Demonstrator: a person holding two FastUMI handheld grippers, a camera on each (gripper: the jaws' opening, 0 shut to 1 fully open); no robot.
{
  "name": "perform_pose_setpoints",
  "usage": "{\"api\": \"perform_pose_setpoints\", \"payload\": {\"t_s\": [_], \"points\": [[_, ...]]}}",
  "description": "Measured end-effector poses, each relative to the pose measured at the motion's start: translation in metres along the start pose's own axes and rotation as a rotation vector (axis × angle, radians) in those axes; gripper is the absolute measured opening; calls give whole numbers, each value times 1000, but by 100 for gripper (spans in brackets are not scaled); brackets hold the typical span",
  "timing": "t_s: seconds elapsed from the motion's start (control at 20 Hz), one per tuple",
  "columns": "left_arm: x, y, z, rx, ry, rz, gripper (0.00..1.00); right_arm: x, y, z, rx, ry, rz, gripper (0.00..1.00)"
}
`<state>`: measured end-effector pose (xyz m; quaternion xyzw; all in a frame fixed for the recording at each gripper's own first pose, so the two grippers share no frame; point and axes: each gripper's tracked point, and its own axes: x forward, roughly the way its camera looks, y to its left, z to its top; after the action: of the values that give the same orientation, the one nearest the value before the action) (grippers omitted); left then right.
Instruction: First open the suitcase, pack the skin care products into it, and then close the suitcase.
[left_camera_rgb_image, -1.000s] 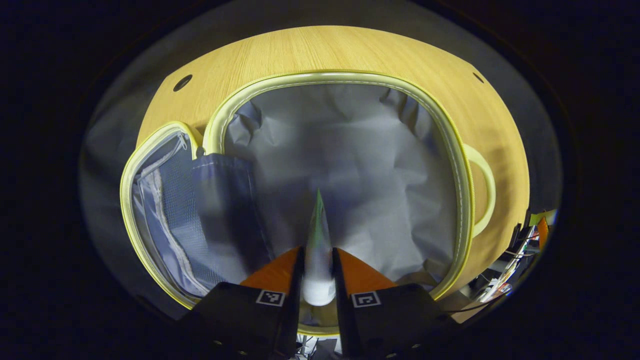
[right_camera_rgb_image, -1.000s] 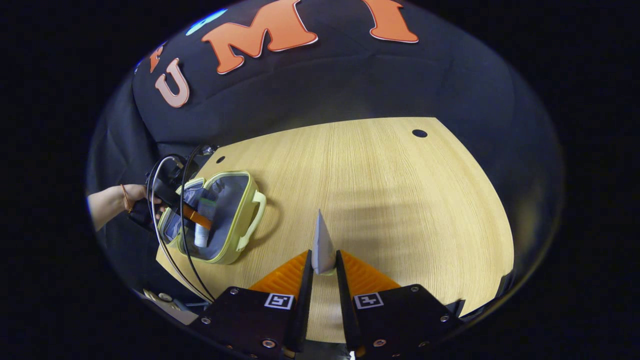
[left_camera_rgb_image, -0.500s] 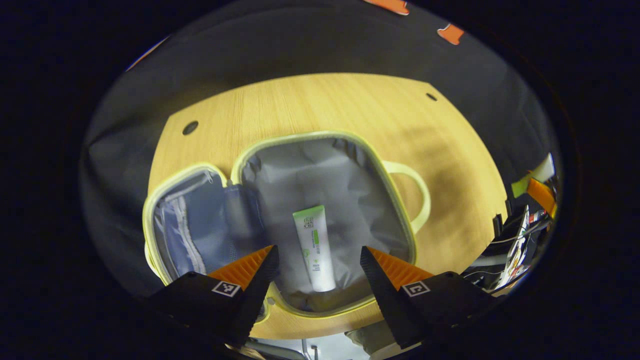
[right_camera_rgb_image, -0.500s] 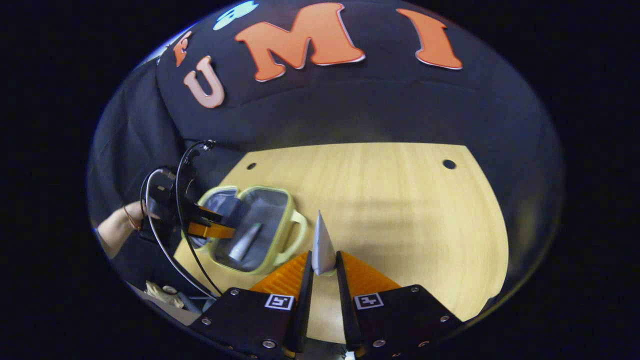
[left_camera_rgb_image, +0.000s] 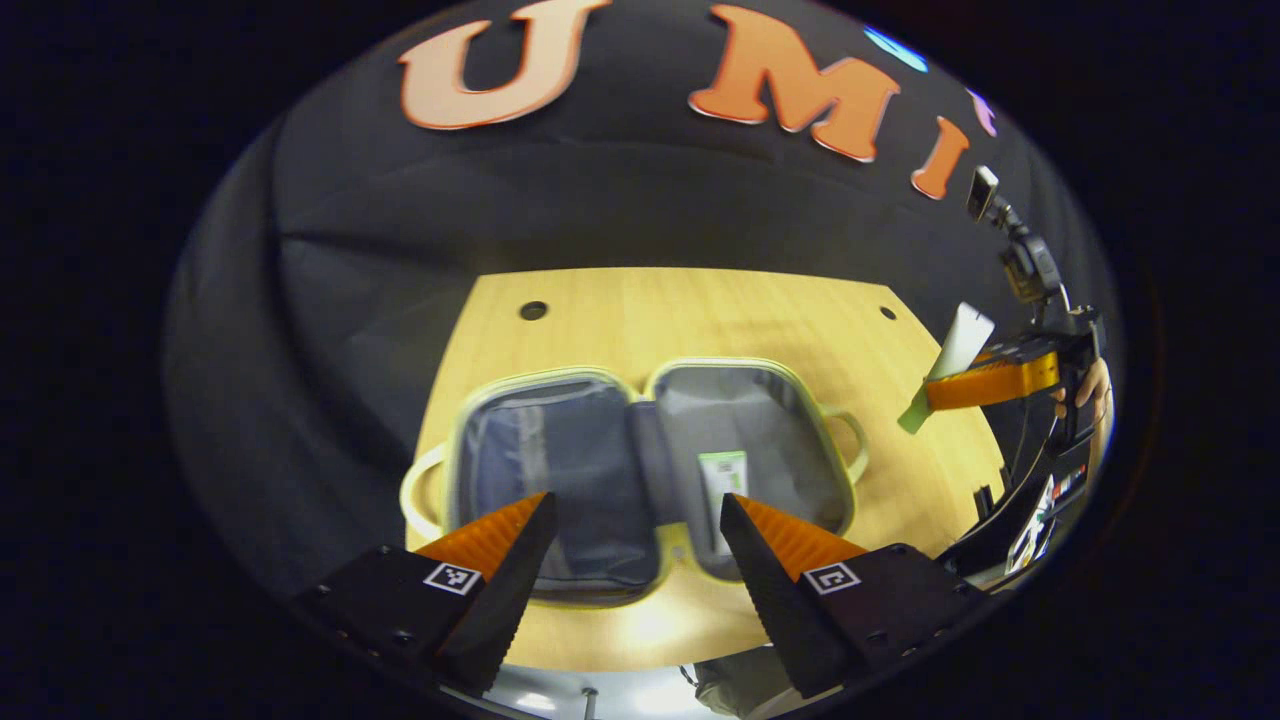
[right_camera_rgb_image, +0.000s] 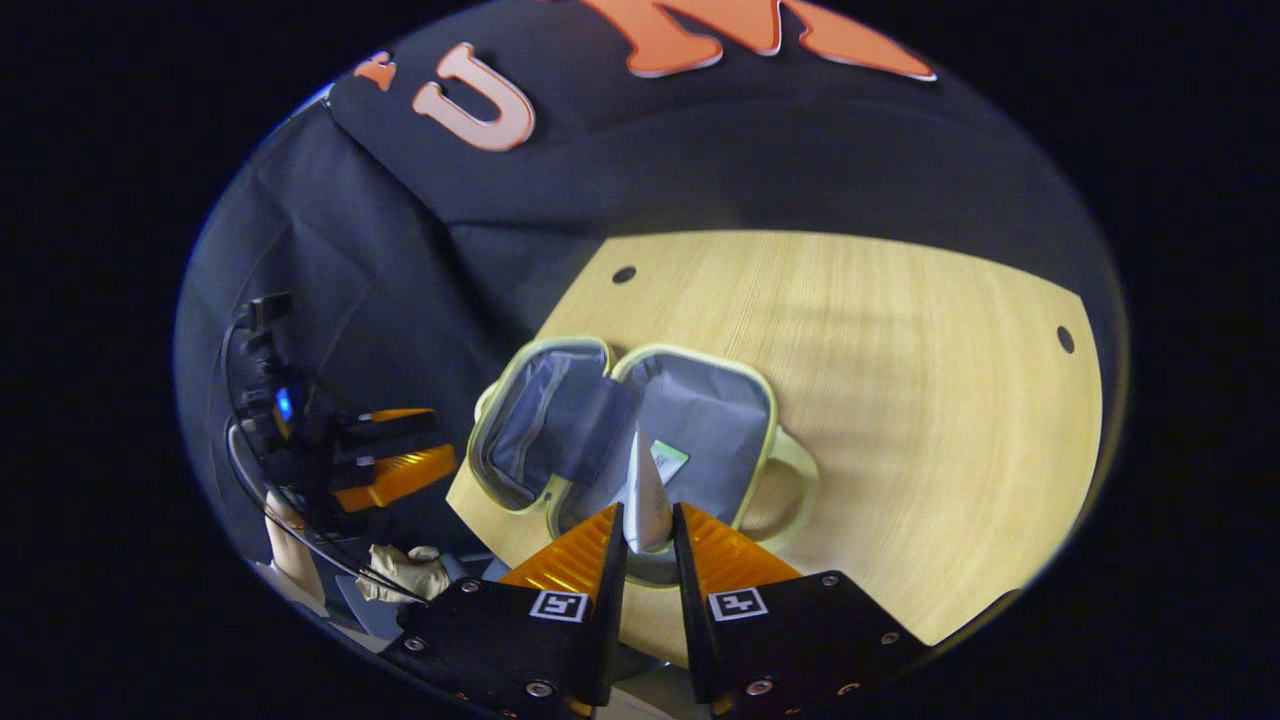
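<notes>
The small yellow-green suitcase (left_camera_rgb_image: 640, 372) lies open on the wooden table (left_camera_rgb_image: 700, 320), grey lining up. A white tube with a green end (left_camera_rgb_image: 722, 485) rests in its right half. My left gripper (left_camera_rgb_image: 635, 500) hovers open above the case's near edge, holding nothing. In the right gripper view, my right gripper (right_camera_rgb_image: 649, 512) is shut on a second white tube (right_camera_rgb_image: 645, 485), above the near rim of the suitcase (right_camera_rgb_image: 700, 420). The packed tube (right_camera_rgb_image: 668, 460) lies just beyond it. The right gripper (left_camera_rgb_image: 985, 385) and its tube (left_camera_rgb_image: 955, 350) also appear at the far right of the left gripper view.
The table (right_camera_rgb_image: 900, 400) has small round holes (right_camera_rgb_image: 1065, 339) near its far corners. The left gripper (right_camera_rgb_image: 395, 470) with cables and a hand sits off the table's left side. A hand (left_camera_rgb_image: 1095, 385) holds the right gripper. A crumpled cloth (right_camera_rgb_image: 405, 575) lies below the table edge.
My left gripper opened, left its tube in the suitcase and drew back and up. My right gripper carried its tube leftward to just over the suitcase.
</notes>
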<state>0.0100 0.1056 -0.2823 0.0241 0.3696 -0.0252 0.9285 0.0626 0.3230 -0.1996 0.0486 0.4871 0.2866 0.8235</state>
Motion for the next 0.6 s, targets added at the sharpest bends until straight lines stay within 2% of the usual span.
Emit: {"api": "perform_pose_setpoints", "payload": {"t_s": [0.15, 0.3, 0.5, 0.55, 0.6], "points": [[-16, 55, -19, -69, -18, 67, 100, 48, -1, -25, 35, 160, -31, 30], [-23, 95, -38, -120, -13, 107, 100, 86, -1, -46, 66, 261, -59, 30], [-26, 119, -59, -200, 14, 105, 100, 116, -7, -57, 92, 314, -102, 30], [-28, 123, -61, -214, 23, 103, 100, 119, -8, -59, 92, 318, -113, 24], [-28, 126, -64, -224, 33, 103, 100, 121, -10, -60, 88, 319, -125, 30]]}}
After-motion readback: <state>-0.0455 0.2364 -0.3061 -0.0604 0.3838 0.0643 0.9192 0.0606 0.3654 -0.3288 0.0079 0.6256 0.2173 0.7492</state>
